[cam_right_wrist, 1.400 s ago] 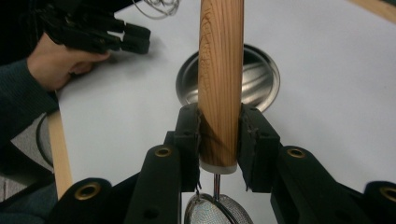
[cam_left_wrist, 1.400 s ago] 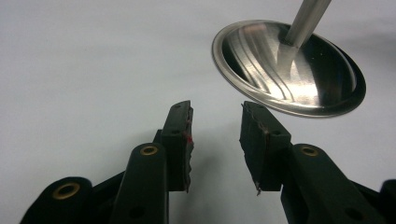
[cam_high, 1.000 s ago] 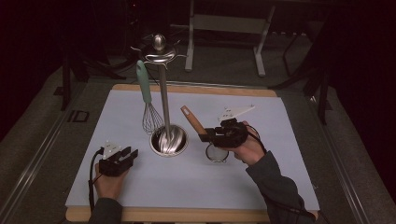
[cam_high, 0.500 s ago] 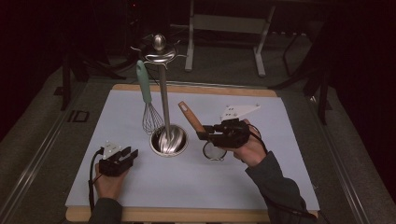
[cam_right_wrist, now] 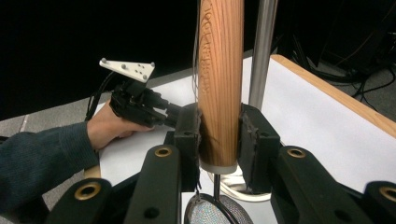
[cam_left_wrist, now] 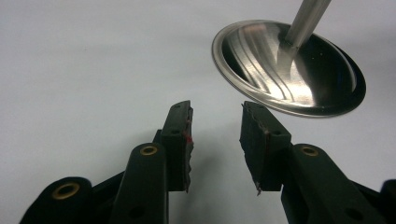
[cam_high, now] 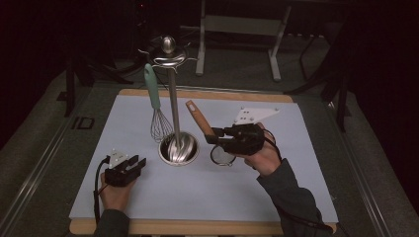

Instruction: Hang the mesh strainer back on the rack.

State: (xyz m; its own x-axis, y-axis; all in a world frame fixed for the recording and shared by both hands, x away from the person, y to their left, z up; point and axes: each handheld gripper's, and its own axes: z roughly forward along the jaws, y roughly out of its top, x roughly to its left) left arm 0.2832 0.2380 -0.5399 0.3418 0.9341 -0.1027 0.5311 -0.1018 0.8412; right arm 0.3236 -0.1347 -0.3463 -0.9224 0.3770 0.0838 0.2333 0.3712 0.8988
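Note:
A small mesh strainer with a wooden handle hangs tilted just above the white mat, right of the steel utensil stand. My right gripper is shut on the lower end of that handle; the mesh hangs below the jaws. A whisk with a pale green handle hangs from the stand's top hooks. My left gripper rests low on the mat, left of the stand's round base. It is open with nothing between the jaws.
The white mat lies on a wooden board, with dark floor and metal frame legs behind. The stand's pole rises close behind the held handle. The left hand and its gripper sit farther off.
The right gripper has risen a little with the strainer, and its mesh has come up off the mat. The left gripper has stayed put.

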